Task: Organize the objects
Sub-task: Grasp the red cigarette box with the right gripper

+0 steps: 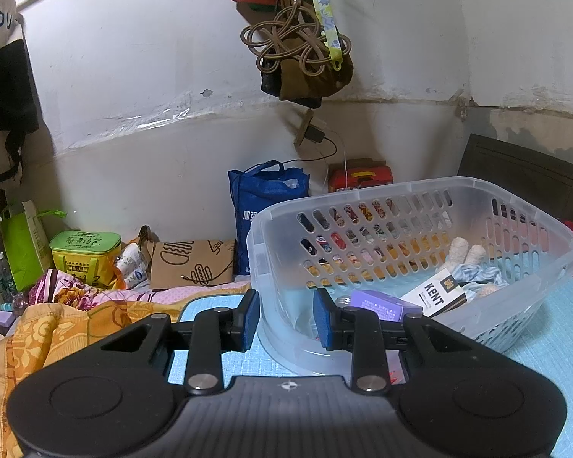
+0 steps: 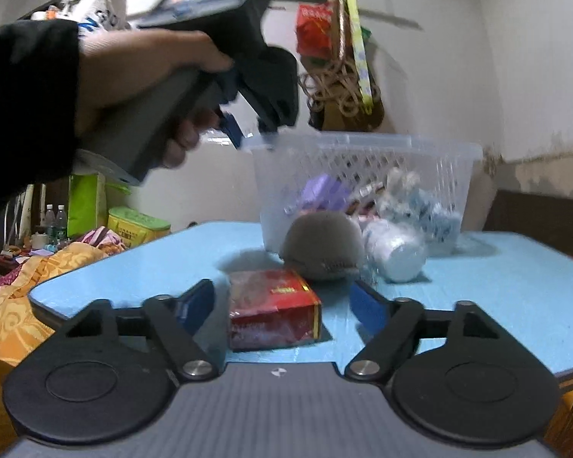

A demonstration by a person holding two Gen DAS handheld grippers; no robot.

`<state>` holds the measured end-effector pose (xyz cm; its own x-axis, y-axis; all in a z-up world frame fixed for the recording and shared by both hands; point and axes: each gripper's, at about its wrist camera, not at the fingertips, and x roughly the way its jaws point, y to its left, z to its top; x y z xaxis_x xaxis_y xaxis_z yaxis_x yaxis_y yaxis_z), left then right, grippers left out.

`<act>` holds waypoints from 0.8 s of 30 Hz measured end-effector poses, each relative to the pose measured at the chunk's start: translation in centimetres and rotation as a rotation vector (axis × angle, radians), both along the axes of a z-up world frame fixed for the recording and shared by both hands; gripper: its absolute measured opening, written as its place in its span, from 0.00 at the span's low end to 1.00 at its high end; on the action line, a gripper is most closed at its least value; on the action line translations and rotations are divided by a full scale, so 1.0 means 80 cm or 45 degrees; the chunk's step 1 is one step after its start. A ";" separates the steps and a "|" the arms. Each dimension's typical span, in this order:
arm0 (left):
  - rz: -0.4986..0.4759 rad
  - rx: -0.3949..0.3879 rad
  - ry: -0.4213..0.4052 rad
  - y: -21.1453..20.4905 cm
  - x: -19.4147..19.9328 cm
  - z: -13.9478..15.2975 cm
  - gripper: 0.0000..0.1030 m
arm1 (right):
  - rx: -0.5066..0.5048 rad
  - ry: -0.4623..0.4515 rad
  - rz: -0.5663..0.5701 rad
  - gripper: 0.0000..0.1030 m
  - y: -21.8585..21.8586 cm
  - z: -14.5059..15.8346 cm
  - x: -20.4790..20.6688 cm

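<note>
A clear plastic basket [image 1: 515, 267] stands on the light blue table [image 1: 561, 343]. It holds a white KENT box [image 1: 437, 294], a purple box [image 1: 382, 303] and a small plush toy [image 1: 473, 267]. My left gripper [image 1: 286, 318] is open and empty, its jaws astride the basket's near corner; it also shows in the right wrist view [image 2: 254, 139] at the basket's rim [image 2: 363, 139]. My right gripper [image 2: 284, 307] is open, its jaws either side of a red box [image 2: 273, 313] lying on the table. Behind that box are a grey rounded object [image 2: 322, 244] and a white cylinder [image 2: 395, 246].
Left of the table lies orange and floral bedding [image 1: 68, 316]. A green tin [image 1: 86, 255], a brown paper bag [image 1: 193, 263] and a blue bag [image 1: 265, 206] stand against the wall. Cords and bags [image 1: 298, 45] hang from the wall above. A dark headboard [image 2: 546, 221] is at the right.
</note>
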<state>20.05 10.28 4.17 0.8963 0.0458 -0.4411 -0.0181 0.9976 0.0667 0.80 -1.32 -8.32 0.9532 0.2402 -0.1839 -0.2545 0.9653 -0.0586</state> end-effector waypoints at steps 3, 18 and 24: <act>0.000 0.000 0.000 0.000 0.000 0.000 0.34 | 0.035 0.026 0.018 0.53 -0.007 -0.004 0.001; 0.004 -0.001 0.002 -0.001 0.000 0.000 0.34 | 0.094 -0.096 -0.158 0.52 -0.094 0.021 0.010; 0.005 0.000 0.000 -0.002 0.000 0.000 0.34 | 0.105 -0.137 -0.188 0.52 -0.126 0.043 0.014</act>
<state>20.03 10.11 4.19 0.8962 0.0495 -0.4409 -0.0223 0.9975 0.0667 1.93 -11.42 -4.88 0.9922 0.1066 -0.0645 -0.1067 0.9943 0.0027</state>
